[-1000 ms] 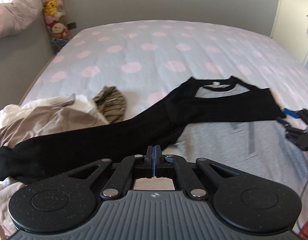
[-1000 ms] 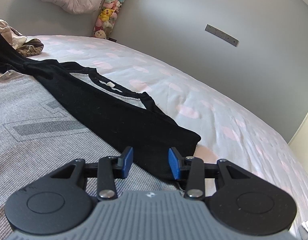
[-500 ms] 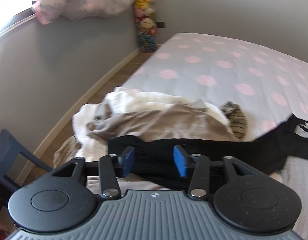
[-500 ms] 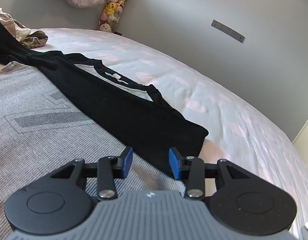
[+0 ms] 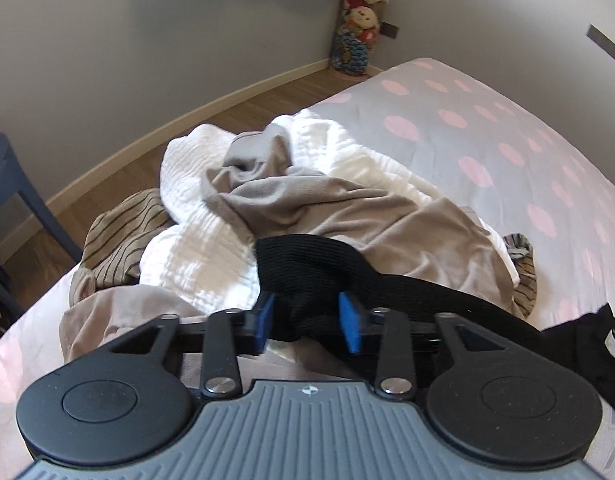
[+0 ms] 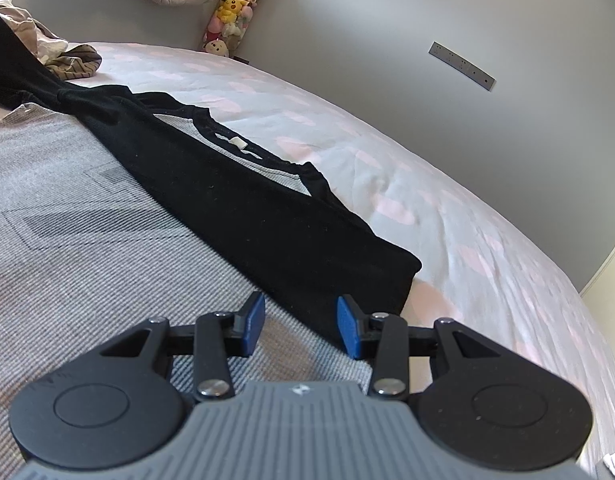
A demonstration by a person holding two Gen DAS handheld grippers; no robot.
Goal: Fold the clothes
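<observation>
Sleeve fold in hand on the grey ribbed shirt with black knit sleeves (image 6: 87,220), which lies flat on the pale bed sheet with pink dots (image 6: 447,200). Left gripper (image 5: 307,322) is over the cuff end of the long black left sleeve (image 5: 307,268), which lies draped across the heap of unfolded white, beige and striped laundry (image 5: 291,200) at the left edge of the bed. Its jaws are closing, sleeve fabric bunched between the blue pads (image 5: 265,320); a firm pinch is not yet evident. Right gripper (image 6: 300,326) hangs with jaws apart and nothing in them, above the seam where the other black sleeve (image 6: 267,224), already laid across the chest, meets the grey body.

Judged next: finish the pinch on the cuff only, none of the beige cloth beneath, then lift and carry it right across the chest. Right gripper could steady the body.
</observation>
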